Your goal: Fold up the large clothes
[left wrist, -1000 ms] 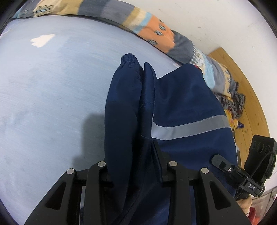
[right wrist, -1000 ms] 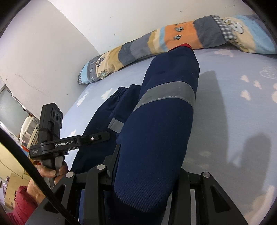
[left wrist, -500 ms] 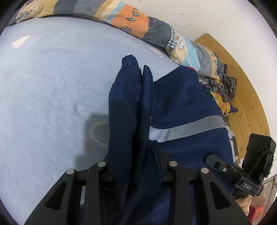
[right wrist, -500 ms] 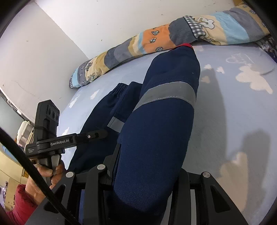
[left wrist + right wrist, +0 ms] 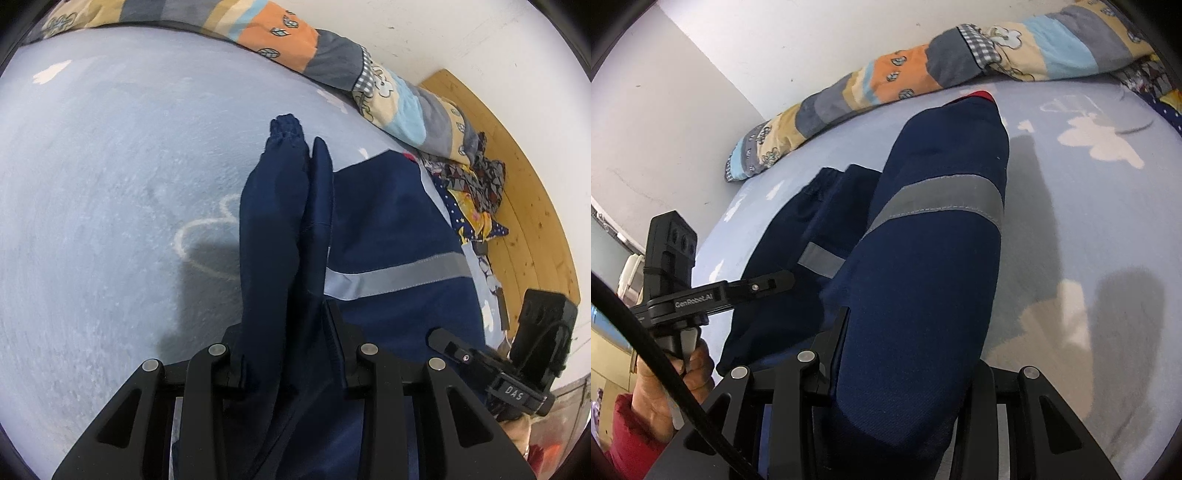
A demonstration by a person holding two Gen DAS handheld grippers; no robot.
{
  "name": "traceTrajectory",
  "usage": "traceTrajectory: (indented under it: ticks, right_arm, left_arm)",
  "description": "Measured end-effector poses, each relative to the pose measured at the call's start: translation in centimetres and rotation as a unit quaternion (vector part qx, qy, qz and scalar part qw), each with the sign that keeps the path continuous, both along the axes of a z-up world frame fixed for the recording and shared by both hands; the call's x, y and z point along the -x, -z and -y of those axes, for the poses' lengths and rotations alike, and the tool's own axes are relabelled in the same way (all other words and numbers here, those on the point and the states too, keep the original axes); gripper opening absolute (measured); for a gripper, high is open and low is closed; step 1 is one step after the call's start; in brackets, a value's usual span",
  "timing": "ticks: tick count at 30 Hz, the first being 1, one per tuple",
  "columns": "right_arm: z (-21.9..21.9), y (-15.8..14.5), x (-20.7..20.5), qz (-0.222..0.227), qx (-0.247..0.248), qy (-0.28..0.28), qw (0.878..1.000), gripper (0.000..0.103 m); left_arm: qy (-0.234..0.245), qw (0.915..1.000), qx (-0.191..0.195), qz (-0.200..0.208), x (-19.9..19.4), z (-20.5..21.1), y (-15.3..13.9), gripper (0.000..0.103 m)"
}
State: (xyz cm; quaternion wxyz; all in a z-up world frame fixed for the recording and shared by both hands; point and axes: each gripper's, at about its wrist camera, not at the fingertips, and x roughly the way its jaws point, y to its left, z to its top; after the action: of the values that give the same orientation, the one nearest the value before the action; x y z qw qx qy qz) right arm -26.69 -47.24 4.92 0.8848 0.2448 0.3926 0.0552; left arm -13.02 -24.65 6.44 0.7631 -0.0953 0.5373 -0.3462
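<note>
L to R. Left gripper point(image 5: 295, 354): jaws closed most of the way on a bunched fold of the navy work jacket point(image 5: 391, 229), cloth packed between the fingers, so grip looks solid. From it a sleeve point(image 5: 273, 229) with ribbed cuff point(image 5: 286, 125) runs fwd over the pale blue bedsheet point(image 5: 110, 203), doubled against another navy fold. Moving right, the jacket body w/ grey reflective stripe point(image 5: 399, 275) spreads flat toward the patchwork quilt point(image 5: 388, 88) at the wall; a heap of patterned clothes point(image 5: 476, 192) sits near the wooden board point(image 5: 524, 206). Right gripper point(image 5: 897, 384): jaws likewise clamped on a thick roll of the same jacket, stripe point(image 5: 942, 201) wrapping over the hump, red lining point(image 5: 982, 95) just showing at the far end. In the right view the other gripper point(image 5: 768, 286) and the person's hand point(image 5: 670, 384) sit at left, beside the garment. Judgement: mid-carry of a fold, both ends pinched, fabric partly off the bed. To do it well: keep both grips level & same height, pull gently apart so the sleeve doesn't sag or twist, lay the far edge first, line the stripes up, then lower the near edge. Let go only once cloth lies flat, else the thick roll springs back. Risk: sleeve slips out of the left pinch.
</note>
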Motion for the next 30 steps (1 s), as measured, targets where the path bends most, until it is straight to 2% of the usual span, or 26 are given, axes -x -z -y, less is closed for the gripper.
traceTrajectory:
  ticks: [3,9,15,18,30]
  right_arm:
    - [0.3,0.6,0.2,-0.022,-0.012,0.018,1.0,0.041]
    - [1.0,1.6,0.4,-0.039,-0.028,0.035,0.998,0.047]
    - [1.9,3.1,0.8,-0.059,-0.067,0.061,0.994,0.053]
    - [2.2,3.3,1.3,-0.066,-0.067,0.074,0.993,0.061]
    - [2.1,2.8,3.0,-0.07,-0.053,0.102,0.991,0.065]
  left_arm:
    - [-0.005,1.0,0.0,0.003,0.2,-0.4,0.0,0.032]
    - [-0.017,0.9998,0.006,0.006,0.8,-1.2,0.2,0.032]
    - [-0.025,0.9996,0.003,0.013,1.3,-1.9,0.2,0.032]
    - [-0.024,0.9995,0.001,0.021,1.8,-2.0,-0.1,0.032]
    - [-0.034,0.999,-0.009,0.027,2.8,-3.2,-0.4,0.032]
